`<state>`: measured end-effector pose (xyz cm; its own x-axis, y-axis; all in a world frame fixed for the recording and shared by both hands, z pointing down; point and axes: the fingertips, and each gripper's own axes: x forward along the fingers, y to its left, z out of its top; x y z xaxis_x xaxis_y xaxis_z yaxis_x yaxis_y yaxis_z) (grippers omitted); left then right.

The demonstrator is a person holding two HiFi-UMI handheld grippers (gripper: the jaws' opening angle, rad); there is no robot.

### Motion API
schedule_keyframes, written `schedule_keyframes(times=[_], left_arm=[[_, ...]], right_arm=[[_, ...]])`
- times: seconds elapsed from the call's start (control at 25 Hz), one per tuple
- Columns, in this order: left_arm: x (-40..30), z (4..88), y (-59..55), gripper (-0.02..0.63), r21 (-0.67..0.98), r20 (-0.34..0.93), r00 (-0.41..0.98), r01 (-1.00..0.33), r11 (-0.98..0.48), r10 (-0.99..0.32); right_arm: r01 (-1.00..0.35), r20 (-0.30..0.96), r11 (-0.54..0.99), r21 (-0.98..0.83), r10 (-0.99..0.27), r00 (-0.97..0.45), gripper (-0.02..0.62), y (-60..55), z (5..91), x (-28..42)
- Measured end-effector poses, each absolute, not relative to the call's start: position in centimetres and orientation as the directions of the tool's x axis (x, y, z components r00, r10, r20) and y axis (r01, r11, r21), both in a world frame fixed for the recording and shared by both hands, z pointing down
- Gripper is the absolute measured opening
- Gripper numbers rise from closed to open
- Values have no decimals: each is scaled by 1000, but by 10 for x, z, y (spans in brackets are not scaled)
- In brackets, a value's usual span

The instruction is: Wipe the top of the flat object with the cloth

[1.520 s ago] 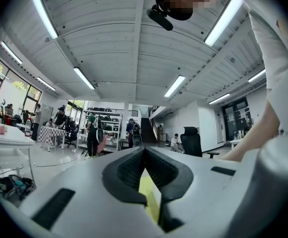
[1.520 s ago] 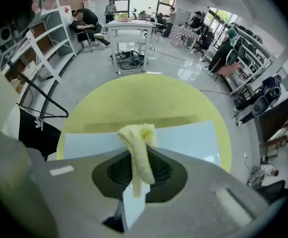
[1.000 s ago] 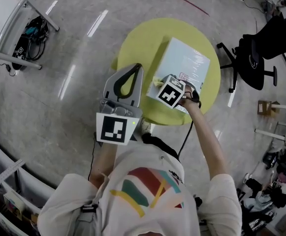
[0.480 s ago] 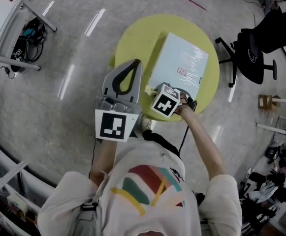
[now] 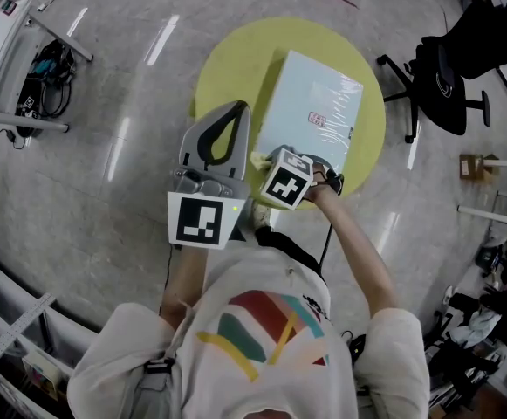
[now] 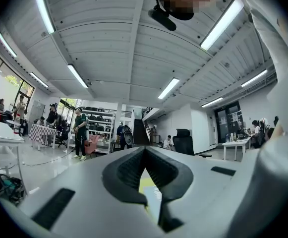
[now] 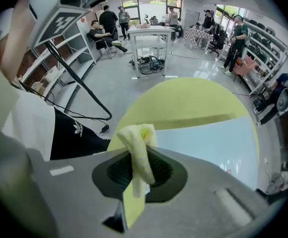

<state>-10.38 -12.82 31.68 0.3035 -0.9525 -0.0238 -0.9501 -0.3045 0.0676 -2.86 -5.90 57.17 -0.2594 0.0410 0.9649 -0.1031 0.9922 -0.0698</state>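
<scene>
One limp cloth, pinched at its bunched fold

Right gripper (image 7: 140, 148) is clamping the soft, light pale-yellow cloth (image 7: 136, 135) by the stiff, slick-looking pale-blue flat object's (image 5: 314, 112) near-left corner. Left gripper (image 6: 144, 150) is hovering, jaws clenched empty.

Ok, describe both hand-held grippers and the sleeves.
The left hand-held gripper and right hand-held gripper are grey plastic, dark inside the jaws; each carries a white cube with black square markers. The short sleeves are white; a thin black cable hangs beside the right arm.
</scene>
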Motion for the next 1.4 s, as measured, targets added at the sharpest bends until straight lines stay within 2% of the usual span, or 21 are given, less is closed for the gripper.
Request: schedule_keyframes(times=[0.28, 0.52, 0.76, 1.4], left_arm=[[-101, 318, -133, 14, 65, -17, 304, -950, -305, -953], [-105, 323, -138, 14, 65, 0, 287, -956, -286, -958], [-104, 326, -140, 14, 58, 20, 282, -958, -280, -959], [-122, 342, -145, 14, 22, 94, 238, -971, -237, -967]], right_arm=[[-87, 963, 993, -81, 55, -264, 28, -63, 564, -23], [-128, 943, 988, 84, -120, -311, 28, -131, 515, -10], [-168, 926, 955, 245, -282, -253, 28, -216, 487, 23], [-226, 915, 900, 371, -396, -74, 27, -362, 545, 82]])
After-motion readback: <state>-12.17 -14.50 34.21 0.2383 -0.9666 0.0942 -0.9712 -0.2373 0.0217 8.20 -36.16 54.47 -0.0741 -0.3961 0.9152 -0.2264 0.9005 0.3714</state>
